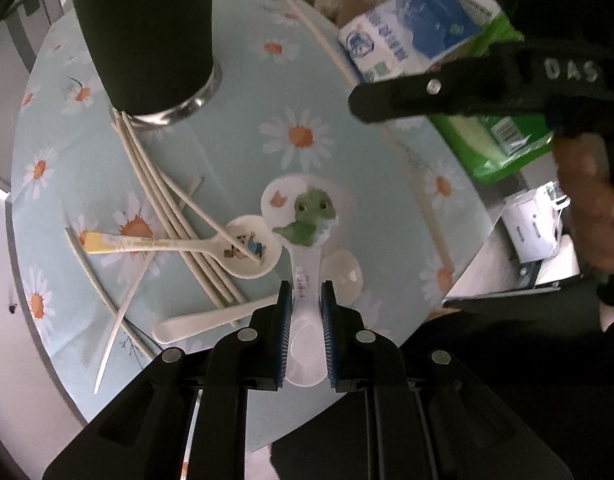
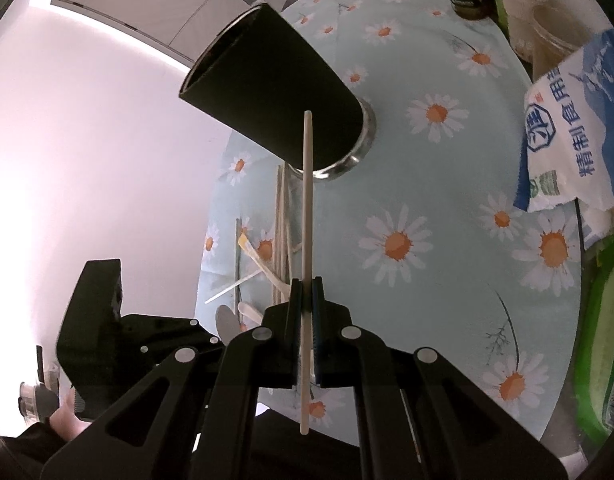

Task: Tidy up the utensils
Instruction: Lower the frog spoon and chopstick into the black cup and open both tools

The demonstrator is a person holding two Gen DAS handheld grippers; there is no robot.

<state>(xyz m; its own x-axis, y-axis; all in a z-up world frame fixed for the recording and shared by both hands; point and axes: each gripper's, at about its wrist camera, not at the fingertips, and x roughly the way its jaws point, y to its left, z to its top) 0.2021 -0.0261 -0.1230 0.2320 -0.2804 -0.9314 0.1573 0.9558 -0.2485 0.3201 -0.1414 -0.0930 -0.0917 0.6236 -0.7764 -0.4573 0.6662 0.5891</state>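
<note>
Cup (image 1: 147,36) mouth is cut off by the frame top in the left wrist view. Chopsticks (image 1: 175,216) lie crossed left of centre on the table (image 1: 235,92), ends hidden under a spoon (image 1: 243,246). Left gripper (image 1: 305,292) clamps the white dino spoon (image 1: 303,216) by its handle, bowl far. Right gripper (image 2: 306,284) pinches one pale chopstick (image 2: 308,200), upright before the cup.

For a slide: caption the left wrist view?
Left gripper lifts a frog-print spoon above scattered chopsticks beside the black cup.
</note>
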